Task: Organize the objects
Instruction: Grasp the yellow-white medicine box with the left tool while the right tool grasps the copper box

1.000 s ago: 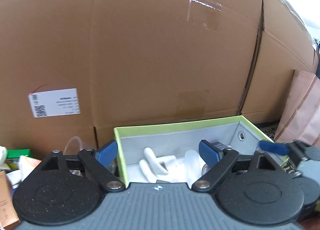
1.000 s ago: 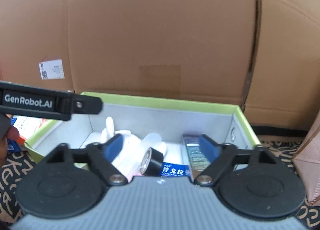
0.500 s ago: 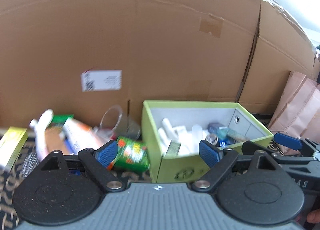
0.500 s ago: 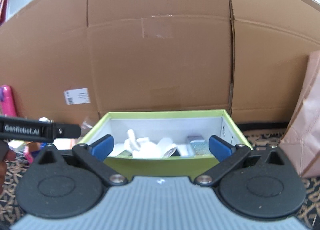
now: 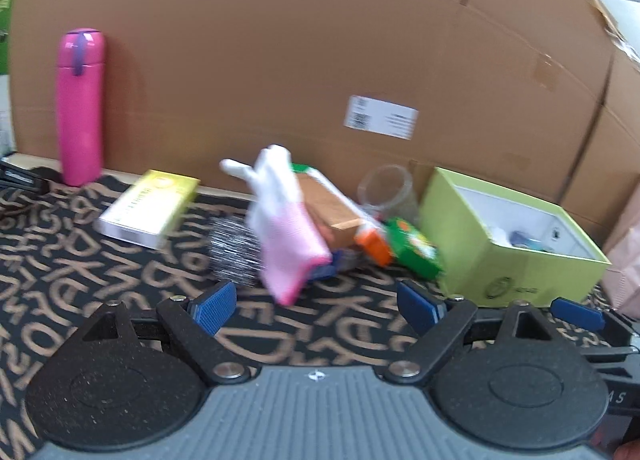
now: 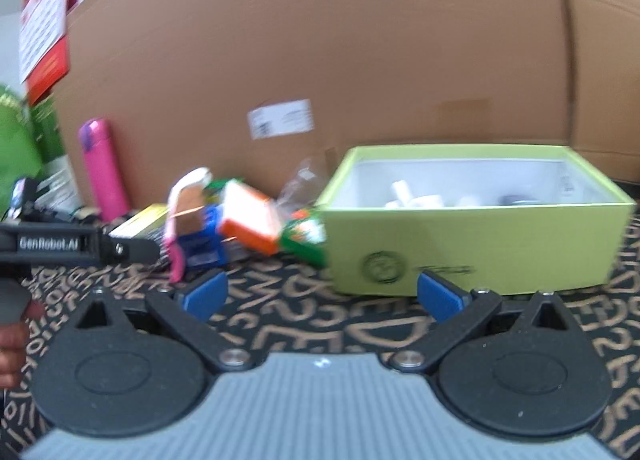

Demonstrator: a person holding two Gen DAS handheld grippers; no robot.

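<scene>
Both tongs stand apart and empty: the left gripper (image 5: 316, 302) faces a loose pile on the patterned mat (image 5: 100, 260), and the right gripper (image 6: 322, 296) faces the green box (image 6: 472, 244) just ahead of it. Directly ahead of the left tongs, a white-and-pink glove (image 5: 282, 228) leans on the pile, cuff lowest and nearest. It looks light, soft and floppy, so a pinch across the pink cuff should hold it better than its limp fingers. Beside it, left of that tong's centre, sits a steel scourer (image 5: 234, 250), springy and easily snagged. The box lies to that tong's right, already holding a few things.
</scene>
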